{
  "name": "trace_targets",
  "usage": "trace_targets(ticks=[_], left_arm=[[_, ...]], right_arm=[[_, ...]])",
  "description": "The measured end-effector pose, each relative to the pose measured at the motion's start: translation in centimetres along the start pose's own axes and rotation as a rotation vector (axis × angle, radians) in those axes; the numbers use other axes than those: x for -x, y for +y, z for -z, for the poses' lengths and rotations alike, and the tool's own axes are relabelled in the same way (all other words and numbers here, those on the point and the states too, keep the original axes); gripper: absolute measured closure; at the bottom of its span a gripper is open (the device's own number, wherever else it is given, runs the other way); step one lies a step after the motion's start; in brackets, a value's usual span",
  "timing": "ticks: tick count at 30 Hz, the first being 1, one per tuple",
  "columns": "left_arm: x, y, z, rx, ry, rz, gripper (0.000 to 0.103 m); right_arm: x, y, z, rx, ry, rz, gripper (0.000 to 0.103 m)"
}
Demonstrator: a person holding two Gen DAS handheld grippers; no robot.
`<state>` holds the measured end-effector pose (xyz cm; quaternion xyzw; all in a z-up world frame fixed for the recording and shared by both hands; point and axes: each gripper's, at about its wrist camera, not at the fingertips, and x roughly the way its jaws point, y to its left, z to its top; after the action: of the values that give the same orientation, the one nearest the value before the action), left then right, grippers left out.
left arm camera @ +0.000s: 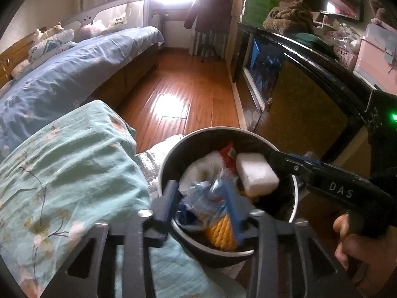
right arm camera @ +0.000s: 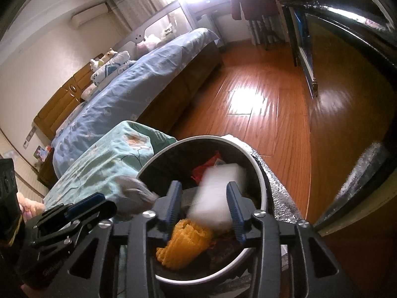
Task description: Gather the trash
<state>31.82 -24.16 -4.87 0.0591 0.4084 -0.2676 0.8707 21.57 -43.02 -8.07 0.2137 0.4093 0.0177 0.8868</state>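
Observation:
A round dark trash bin (left arm camera: 173, 154) with a pale rim stands on the floor; it also shows in the right wrist view (right arm camera: 258, 173). It holds a yellow rope coil (left arm camera: 222, 233), a red wrapper (left arm camera: 229, 152) and white plastic (left arm camera: 203, 168). My left gripper (left arm camera: 202, 202) is open over the bin, with a crumpled clear plastic bag (left arm camera: 211, 198) between its blue fingers, blurred. My right gripper (right arm camera: 204, 207) is open above the bin; a white foam block (right arm camera: 218, 193) sits blurred between its fingers, free of them. The block (left arm camera: 256, 173) lies off the right gripper's tip in the left wrist view.
A teal floral cloth (left arm camera: 62, 173) covers something left of the bin. A blue-sheeted bed (left arm camera: 74, 74) lies beyond. A dark cabinet (left arm camera: 297, 94) runs along the right. Silver foil sheeting (right arm camera: 280, 193) lies under the bin. Wood floor (left arm camera: 188, 84) stretches toward the window.

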Motion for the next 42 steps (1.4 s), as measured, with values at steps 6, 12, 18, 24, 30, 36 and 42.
trace_targets(ticks=[6, 12, 18, 24, 30, 36, 42], left_arm=[[1.8, 0.7, 0.8, 0.013, -0.025, -0.002, 0.052], [5.1, 2.1, 3.1, 0.065, -0.071, -0.007, 0.042], [9.2, 4.2, 6.9, 0.145, -0.133, -0.033, 0.032], [13.3, 5.7, 10.9, 0.199, -0.184, -0.089, 0.024], [17.0, 6.7, 13.9, 0.222, -0.216, -0.141, 0.022], [20.0, 6.8, 15.4, 0.207, -0.279, -0.231, 0.02], [23.4, 6.8, 15.8, 0.205, -0.377, -0.337, 0.019]], right_arm=[[1.2, 0.4, 0.2, -0.009, -0.014, -0.016, 0.049], [3.1, 2.4, 1.0, 0.024, -0.038, -0.041, 0.023], [4.6, 5.0, 3.4, 0.057, -0.061, -0.062, 0.011], [5.1, 7.9, 6.2, 0.1, -0.048, -0.085, 0.01], [6.1, 11.2, 8.2, 0.179, -0.114, -0.077, 0.01], [6.9, 13.4, 8.2, 0.228, -0.175, -0.064, 0.005], [8.5, 16.6, 7.2, 0.306, -0.267, -0.047, 0.002]])
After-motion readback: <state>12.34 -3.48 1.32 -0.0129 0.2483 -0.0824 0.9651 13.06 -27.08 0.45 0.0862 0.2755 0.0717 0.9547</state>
